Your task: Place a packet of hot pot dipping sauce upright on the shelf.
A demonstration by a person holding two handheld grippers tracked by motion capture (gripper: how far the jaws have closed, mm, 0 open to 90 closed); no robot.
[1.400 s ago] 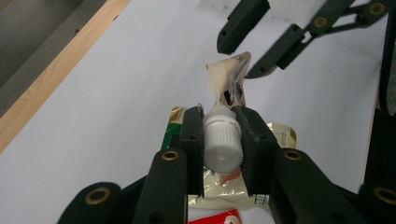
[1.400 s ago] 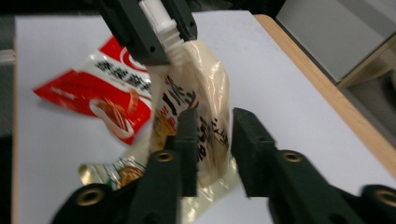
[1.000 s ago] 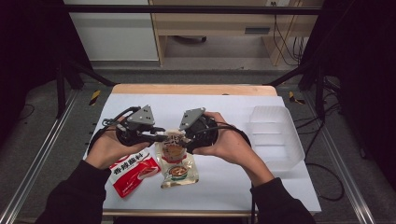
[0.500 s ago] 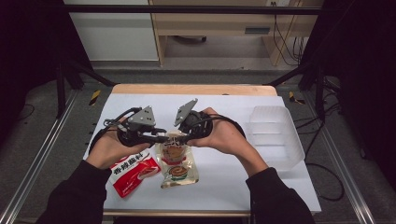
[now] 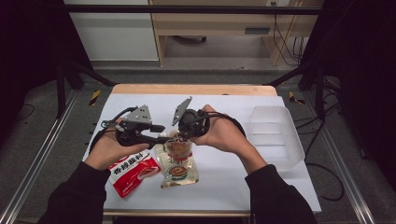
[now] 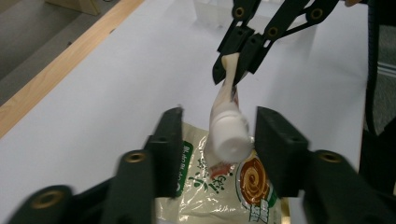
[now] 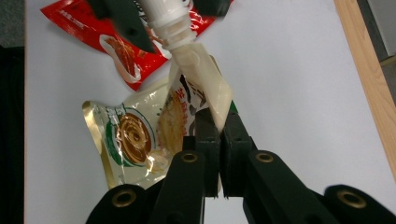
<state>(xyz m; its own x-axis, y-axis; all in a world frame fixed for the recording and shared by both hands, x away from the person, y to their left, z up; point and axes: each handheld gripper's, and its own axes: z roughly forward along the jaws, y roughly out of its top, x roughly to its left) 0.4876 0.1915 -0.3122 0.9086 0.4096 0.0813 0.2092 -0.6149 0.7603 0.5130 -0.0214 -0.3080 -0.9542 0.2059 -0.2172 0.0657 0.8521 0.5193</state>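
Item: cream spouted pouch [image 6: 227,122], lifted over the white counter [image 5: 224,105], above a beige snack packet [image 5: 177,165].
Right gripper [image 7: 218,122]: jaws just closed, pinching the pouch's flat end.
Left gripper [image 6: 217,140]: jaws just opened, standing beside the white cap, off it.
Adjacent: 1 red packet [image 5: 130,171]; 1 clear tray [image 5: 275,135].

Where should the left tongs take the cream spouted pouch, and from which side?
Around the white screw cap, coming in level from the end opposite the right tongs, which pinch the pouch's flat tail. The cap is round and rigid and sits between the open left tongs; the body looks soft.
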